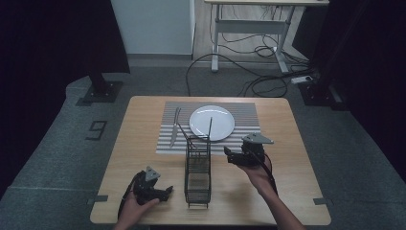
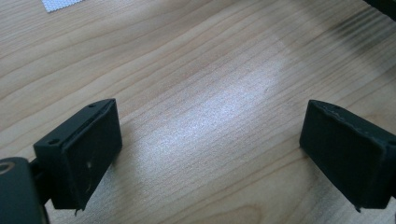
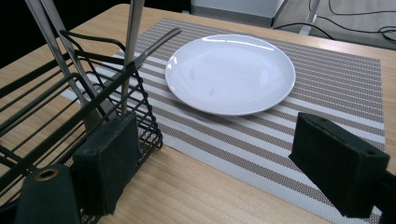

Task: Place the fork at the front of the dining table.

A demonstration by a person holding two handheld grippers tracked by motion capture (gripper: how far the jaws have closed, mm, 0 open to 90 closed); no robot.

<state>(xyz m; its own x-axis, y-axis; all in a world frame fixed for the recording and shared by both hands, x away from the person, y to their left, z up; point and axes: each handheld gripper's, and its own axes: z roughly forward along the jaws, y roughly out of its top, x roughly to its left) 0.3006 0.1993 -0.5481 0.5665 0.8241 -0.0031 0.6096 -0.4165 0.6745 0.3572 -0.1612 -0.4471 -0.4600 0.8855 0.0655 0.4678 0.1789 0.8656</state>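
Observation:
A black wire cutlery basket (image 1: 197,172) stands in the middle of the wooden table (image 1: 287,191). One long utensil (image 1: 209,127) sticks up out of its far end. Behind it a white plate (image 1: 212,122) sits on a striped placemat (image 1: 244,112), with cutlery (image 1: 174,127) lying on the mat left of the plate. My right gripper (image 1: 228,156) hovers just right of the basket, open, jaws pointing left. In the right gripper view its jaws (image 3: 224,168) stand wide with nothing between them, the basket (image 3: 70,107) and upright utensils (image 3: 133,37) close at the left and the plate (image 3: 231,72) ahead. My left gripper (image 1: 166,192) rests near the front edge, open over bare wood (image 2: 210,158).
A strip of bare table runs along the front edge on both sides of the basket. Beyond the table are grey carpet, a desk frame (image 1: 249,28) with loose cables (image 1: 258,81), and a dark stand base (image 1: 100,91) at the left.

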